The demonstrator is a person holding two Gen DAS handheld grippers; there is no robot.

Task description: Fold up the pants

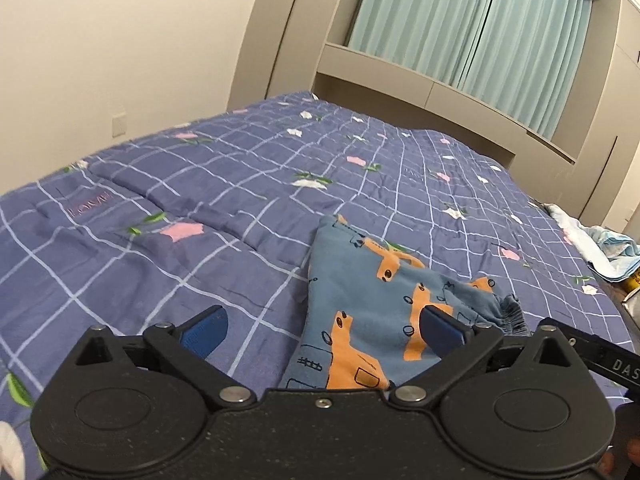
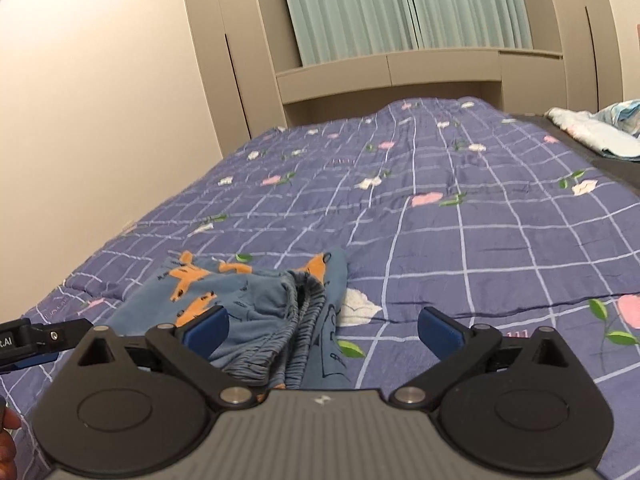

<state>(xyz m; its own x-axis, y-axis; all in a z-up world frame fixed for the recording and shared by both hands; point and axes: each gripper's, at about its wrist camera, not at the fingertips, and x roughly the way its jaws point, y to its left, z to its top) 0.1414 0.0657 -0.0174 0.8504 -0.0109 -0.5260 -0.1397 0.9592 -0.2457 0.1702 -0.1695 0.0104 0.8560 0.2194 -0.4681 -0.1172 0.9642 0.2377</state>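
Small blue pants [image 1: 372,304] with orange prints lie bunched on the purple checked quilt [image 1: 200,200]. In the left wrist view they sit between and beyond the fingers, toward the right finger. My left gripper [image 1: 322,332] is open and empty above them. In the right wrist view the pants [image 2: 256,304] lie by the left finger, with the gathered waistband [image 2: 296,344] facing me. My right gripper [image 2: 324,330] is open and empty. The left gripper's side [image 2: 36,340] shows at the far left of that view.
The quilt [image 2: 440,220] covers a wide bed. A beige cabinet headboard [image 2: 380,76] and green curtains [image 1: 480,32] stand behind it. A pale blue cloth pile [image 2: 592,128] lies at the right edge of the bed. A wall [image 1: 100,60] runs along the left.
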